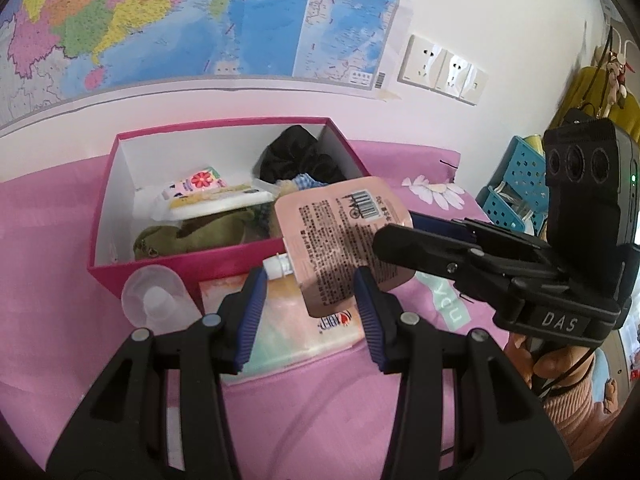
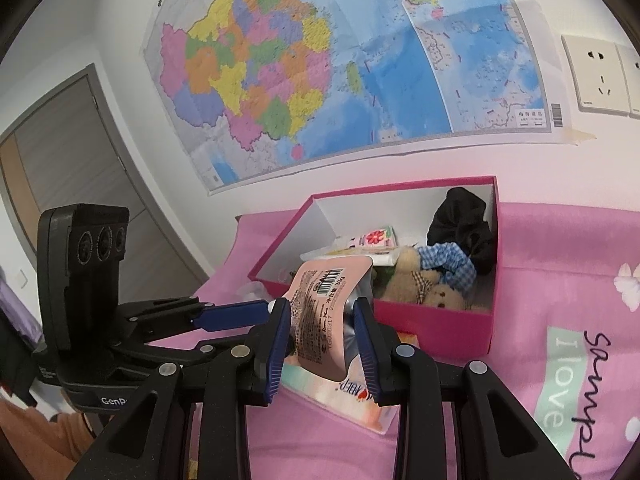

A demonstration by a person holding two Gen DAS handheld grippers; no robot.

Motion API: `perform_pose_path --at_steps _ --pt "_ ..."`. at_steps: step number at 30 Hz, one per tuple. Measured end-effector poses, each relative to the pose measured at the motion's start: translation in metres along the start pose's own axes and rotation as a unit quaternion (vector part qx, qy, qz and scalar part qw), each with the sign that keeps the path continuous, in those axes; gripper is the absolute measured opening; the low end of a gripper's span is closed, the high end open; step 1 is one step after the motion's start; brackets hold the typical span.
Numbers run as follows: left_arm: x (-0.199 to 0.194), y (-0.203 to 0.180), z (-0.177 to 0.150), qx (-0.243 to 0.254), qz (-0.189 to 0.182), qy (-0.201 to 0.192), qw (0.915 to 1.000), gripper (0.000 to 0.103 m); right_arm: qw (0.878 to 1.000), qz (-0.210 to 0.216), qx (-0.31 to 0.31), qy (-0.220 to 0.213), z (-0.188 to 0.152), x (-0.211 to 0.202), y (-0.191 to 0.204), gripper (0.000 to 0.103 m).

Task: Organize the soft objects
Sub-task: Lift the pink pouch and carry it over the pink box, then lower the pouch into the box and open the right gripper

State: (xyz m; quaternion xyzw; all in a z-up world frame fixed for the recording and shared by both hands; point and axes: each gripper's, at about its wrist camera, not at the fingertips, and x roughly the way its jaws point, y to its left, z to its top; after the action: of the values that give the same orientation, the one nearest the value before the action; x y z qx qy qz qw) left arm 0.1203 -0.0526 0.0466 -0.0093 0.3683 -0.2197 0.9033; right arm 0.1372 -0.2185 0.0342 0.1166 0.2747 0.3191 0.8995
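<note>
A pink spouted pouch [image 1: 344, 240] with a barcode hangs just in front of the pink box [image 1: 180, 264]; my right gripper [image 2: 322, 340] is shut on the pouch [image 2: 320, 312]. My right gripper shows in the left wrist view [image 1: 394, 240], coming from the right. My left gripper [image 1: 310, 316] is open and empty below the pouch, above a pastel tissue pack [image 1: 288, 332]. The box holds a black cloth [image 1: 300, 156], a green plush [image 1: 188, 236], a flowered pack [image 1: 200, 182] and a teddy bear [image 2: 424, 284].
A clear plastic cap [image 1: 156, 300] lies by the box's front left corner. A pink sheet [image 2: 560, 360] covers the bed. A wall map [image 1: 200, 20] and sockets [image 1: 444, 68] are behind. Blue baskets [image 1: 516, 184] stand at the right.
</note>
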Motion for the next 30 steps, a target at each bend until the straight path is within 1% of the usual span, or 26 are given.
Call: perform_pose_path --at_steps 10,23,30 --pt "0.006 0.003 0.020 -0.002 0.013 -0.010 0.9999 0.047 1.000 -0.003 -0.001 0.003 0.013 0.014 -0.009 0.033" --pt "0.018 0.010 0.036 -0.008 0.024 -0.010 0.9996 0.047 1.000 -0.004 0.007 0.000 0.030 0.030 -0.022 0.033" --pt "0.026 0.016 0.047 -0.016 0.026 -0.004 0.9995 0.047 1.000 -0.004 0.013 -0.001 0.034 0.037 -0.027 0.033"
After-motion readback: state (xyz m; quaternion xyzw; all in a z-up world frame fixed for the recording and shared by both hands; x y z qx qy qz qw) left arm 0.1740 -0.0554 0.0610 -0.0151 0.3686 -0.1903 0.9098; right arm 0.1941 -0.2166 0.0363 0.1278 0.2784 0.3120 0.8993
